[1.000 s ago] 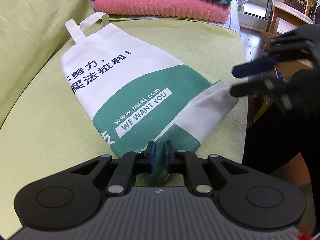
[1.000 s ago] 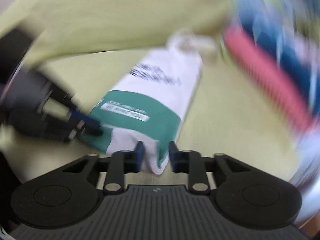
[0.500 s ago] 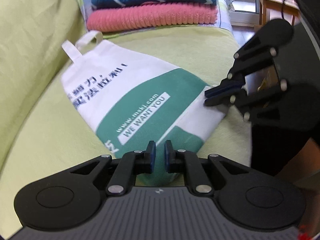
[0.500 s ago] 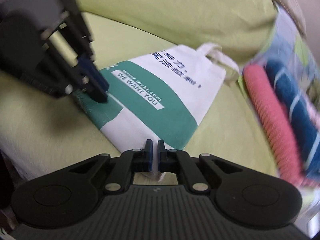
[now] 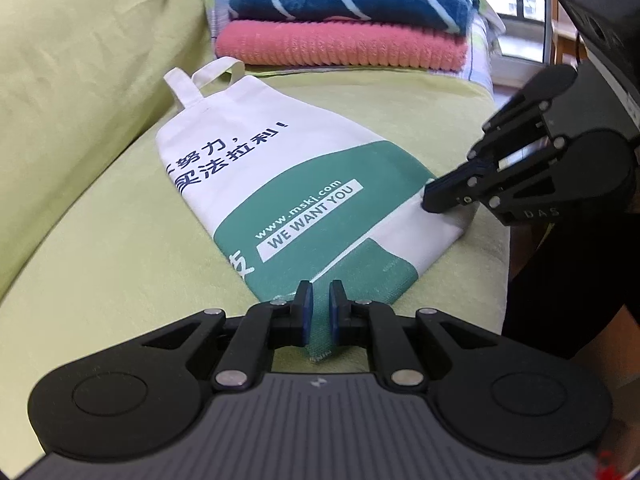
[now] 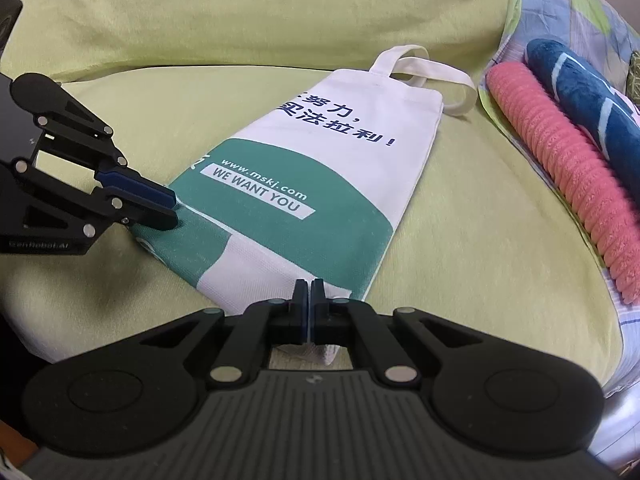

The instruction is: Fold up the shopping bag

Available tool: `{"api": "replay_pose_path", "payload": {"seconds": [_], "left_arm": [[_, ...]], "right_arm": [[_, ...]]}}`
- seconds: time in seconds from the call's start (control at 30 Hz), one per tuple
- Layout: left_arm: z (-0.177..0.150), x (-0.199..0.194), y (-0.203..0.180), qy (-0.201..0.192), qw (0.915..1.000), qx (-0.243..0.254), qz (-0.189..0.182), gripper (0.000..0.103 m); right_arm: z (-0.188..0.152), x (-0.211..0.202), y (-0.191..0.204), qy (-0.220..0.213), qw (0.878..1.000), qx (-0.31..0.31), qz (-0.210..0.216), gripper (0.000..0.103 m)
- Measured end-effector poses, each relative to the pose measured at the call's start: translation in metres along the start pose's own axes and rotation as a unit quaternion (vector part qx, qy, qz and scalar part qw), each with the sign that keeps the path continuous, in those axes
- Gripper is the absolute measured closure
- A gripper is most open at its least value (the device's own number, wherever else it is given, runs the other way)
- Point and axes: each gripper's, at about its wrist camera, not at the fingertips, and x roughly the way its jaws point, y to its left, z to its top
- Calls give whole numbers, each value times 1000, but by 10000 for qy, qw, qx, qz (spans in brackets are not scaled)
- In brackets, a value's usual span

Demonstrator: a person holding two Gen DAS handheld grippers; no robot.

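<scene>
A white and green canvas shopping bag (image 5: pixel 288 184) (image 6: pixel 320 176) lies flat on a yellow-green sofa seat, folded lengthwise, its handles (image 5: pixel 208 76) (image 6: pixel 432 76) at the far end. My left gripper (image 5: pixel 318 312) is shut on the green bottom corner of the bag; it shows in the right wrist view as the left gripper (image 6: pixel 172 210) pinching that corner. My right gripper (image 6: pixel 310 304) is shut on the white bottom corner; in the left wrist view the right gripper (image 5: pixel 430 198) presses on that same edge.
Folded towels, a pink one (image 5: pixel 340 48) (image 6: pixel 568 168) under a blue striped one (image 5: pixel 352 4) (image 6: pixel 588 92), lie stacked beyond the handles. The sofa back cushion (image 5: pixel 72 64) (image 6: pixel 248 12) rises along one side. The seat's front edge (image 5: pixel 496 264) drops off near the right gripper.
The right gripper came down onto the bag's white bottom corner and shut on it. The left gripper kept its hold on the green corner and shifted slightly forward.
</scene>
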Motion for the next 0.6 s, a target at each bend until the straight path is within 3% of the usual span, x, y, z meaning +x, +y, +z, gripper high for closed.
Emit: {"api": "replay_pose_path", "payload": {"seconds": [0.17, 0.23, 0.33, 0.37, 0.4, 0.5, 0.57, 0.6], "left_arm": [[-13, 5, 35, -324, 9915, -1128, -570, 93], [-14, 1, 38, -385, 9901, -1194, -626, 94], [-6, -18, 16, -483, 9986, -119, -188, 90], [-6, -25, 4, -507, 9977, 460, -16, 78], [-7, -30, -7, -511, 9928, 1075, 142, 58], [-16, -37, -36, -368, 9599, 2737, 476, 55], [-26, -32, -50, -170, 9279, 3677, 592, 55], [-33, -27, -55, -103, 9073, 4144, 703, 54]], "right_arm": [[0, 0, -2, 4, 9999, 122, 53, 103], [0, -1, -3, 0, 9999, 150, 69, 103], [0, -2, -2, -2, 9998, 157, 76, 103], [0, -2, -2, -4, 9999, 139, 71, 103], [0, -1, -1, -8, 9999, 99, 61, 103], [1, -1, 2, -19, 10000, 38, 52, 103], [0, -1, 1, -30, 10000, 41, 66, 103], [0, -1, 1, -38, 10000, 43, 72, 103]]}}
